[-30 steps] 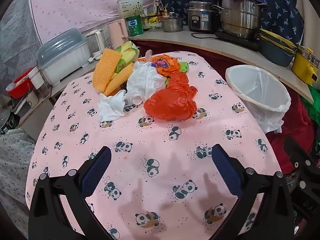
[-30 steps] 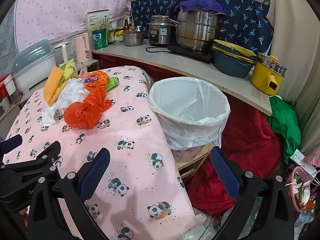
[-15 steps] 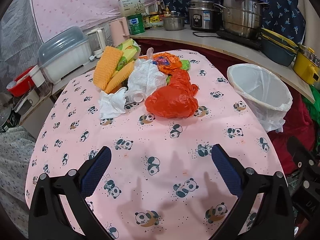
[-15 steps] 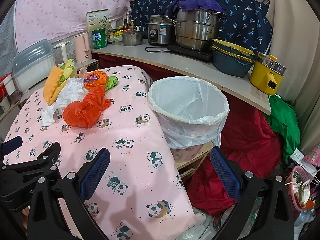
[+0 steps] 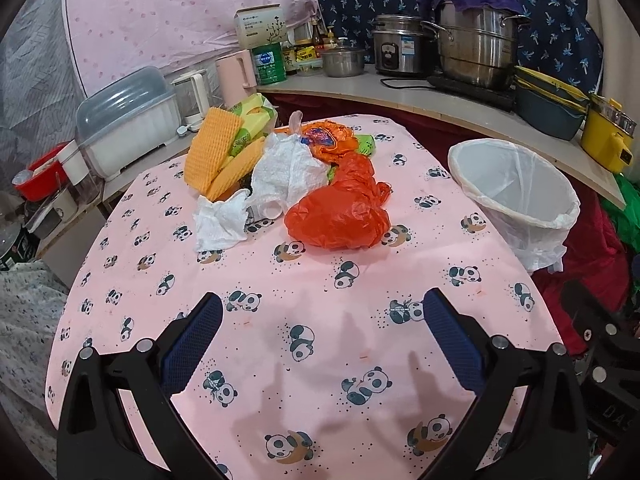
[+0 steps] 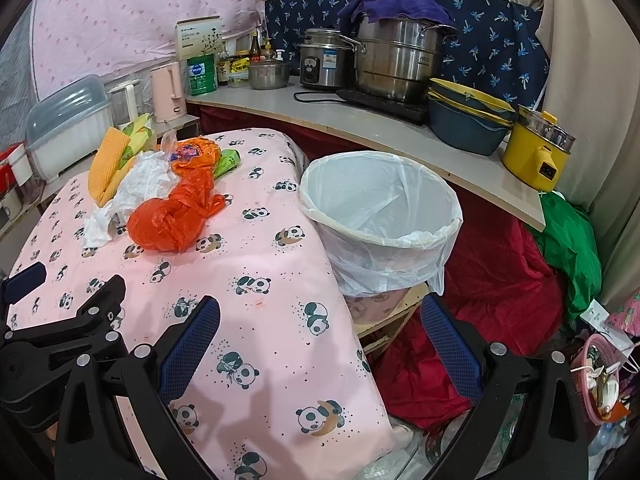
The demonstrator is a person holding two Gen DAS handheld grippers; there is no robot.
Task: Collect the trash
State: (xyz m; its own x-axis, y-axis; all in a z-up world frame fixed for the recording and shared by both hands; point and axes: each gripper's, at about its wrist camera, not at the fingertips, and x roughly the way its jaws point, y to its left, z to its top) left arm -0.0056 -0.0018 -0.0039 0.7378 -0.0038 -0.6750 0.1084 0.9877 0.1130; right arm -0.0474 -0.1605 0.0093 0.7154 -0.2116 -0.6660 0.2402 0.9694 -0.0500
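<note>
Both grippers, left (image 5: 320,336) and right (image 6: 318,332), jaws wide apart, empty, level above the panda tablecloth (image 5: 280,280).

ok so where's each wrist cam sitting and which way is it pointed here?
Left wrist: on the left gripper above the near end of the table, facing the trash pile led by the orange bag; own open fingers show, right gripper's frame at the right edge.
Right wrist: on the right gripper over the table's right edge, facing the lined bin and counter; own open fingers show, left gripper at lower left.
Shared: table, orange bag, bin, counter pots.
</note>
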